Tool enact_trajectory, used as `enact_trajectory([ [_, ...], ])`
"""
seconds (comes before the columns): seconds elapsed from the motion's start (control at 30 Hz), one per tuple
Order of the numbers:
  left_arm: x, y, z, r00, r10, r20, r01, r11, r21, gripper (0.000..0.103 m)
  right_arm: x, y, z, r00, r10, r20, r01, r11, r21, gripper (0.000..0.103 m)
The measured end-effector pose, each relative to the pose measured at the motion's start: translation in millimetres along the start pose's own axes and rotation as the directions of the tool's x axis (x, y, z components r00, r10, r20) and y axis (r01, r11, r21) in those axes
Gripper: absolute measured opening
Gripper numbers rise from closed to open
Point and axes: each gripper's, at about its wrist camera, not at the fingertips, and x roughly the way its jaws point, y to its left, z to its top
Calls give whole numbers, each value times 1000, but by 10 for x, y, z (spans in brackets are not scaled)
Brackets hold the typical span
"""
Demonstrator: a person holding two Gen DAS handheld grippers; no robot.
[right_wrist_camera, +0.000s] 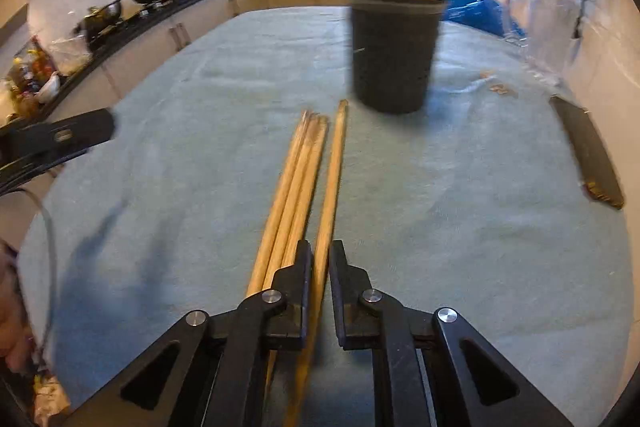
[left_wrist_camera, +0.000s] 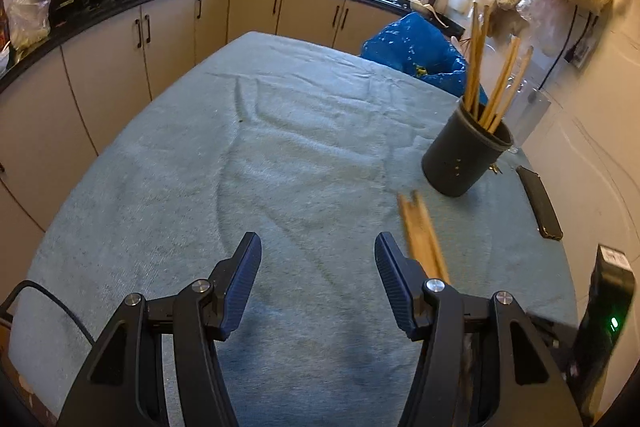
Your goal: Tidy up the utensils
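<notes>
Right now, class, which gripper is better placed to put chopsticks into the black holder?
The right gripper: it is shut on one chopstick, pointing toward the holder. The left gripper is open, holding nothing.

Cloth [left_wrist_camera: 280, 155] lies open; holder [left_wrist_camera: 466, 155] (phone [left_wrist_camera: 540, 203] beside) blocks the right.

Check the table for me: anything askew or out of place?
Yes. Loose chopsticks lie on the cloth short of the black holder; the right hand-held gripper pinches only one, the others sit outside its jaws.

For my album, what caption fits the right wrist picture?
Right gripper clamps one chopstick beside the bundle, facing the black holder.
</notes>
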Motion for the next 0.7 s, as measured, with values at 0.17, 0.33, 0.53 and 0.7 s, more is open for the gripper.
enact_trajectory([
  [0.17, 2, 26, -25, 1000, 7, -9, -7, 1000, 6, 58, 10, -81, 18, 998, -62, 6, 61, 996, 62, 8],
  [0.33, 152, -102, -106, 998, 19, -55, -15, 997, 70, 58, -137, -470, -69, 989, -147, 14, 142, 976, 167, 8],
  [0.53, 373, -261, -132, 994, 84, -77, -71, 986, 151, 58, -235, -471, -195, 985, -167, 34, 161, 978, 132, 8],
  [0.7, 545, -378, -92, 989, 88, -117, -63, 977, 201, 58, -208, -481, -158, 987, -155, 30, 150, 979, 138, 8],
])
